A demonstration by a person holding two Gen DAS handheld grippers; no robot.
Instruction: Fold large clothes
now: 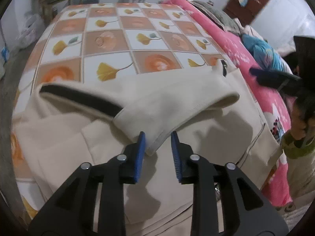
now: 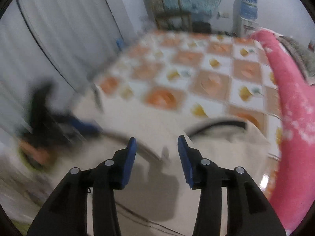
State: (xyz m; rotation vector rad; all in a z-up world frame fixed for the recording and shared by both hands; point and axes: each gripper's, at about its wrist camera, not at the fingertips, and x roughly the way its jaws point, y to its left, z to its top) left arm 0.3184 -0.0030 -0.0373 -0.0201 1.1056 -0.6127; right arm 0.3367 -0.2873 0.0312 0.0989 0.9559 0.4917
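A large cream garment (image 1: 196, 129) lies spread on the bed, with a black-lined neck opening (image 1: 78, 98). One sleeve (image 1: 173, 98) is folded across its body. The sleeve's cuff end (image 1: 152, 147) lies between the fingers of my left gripper (image 1: 158, 135), against the left pad only, and the jaws stand apart. My right gripper shows as a dark blur (image 1: 275, 76) at the bed's right side. In the blurred right wrist view, my right gripper (image 2: 156, 139) hangs open above the garment (image 2: 147, 122) with nothing between its pads. The left gripper (image 2: 78, 123) is a blur at the left.
The bed carries a checked sheet (image 1: 110, 39) with orange flowers and yellow leaves. A pink blanket (image 1: 226, 45) runs along the right side, with blue cloth (image 1: 261, 51) behind it. A person (image 1: 299, 137) stands at the right edge. A water dispenser (image 2: 246, 13) stands beyond the bed.
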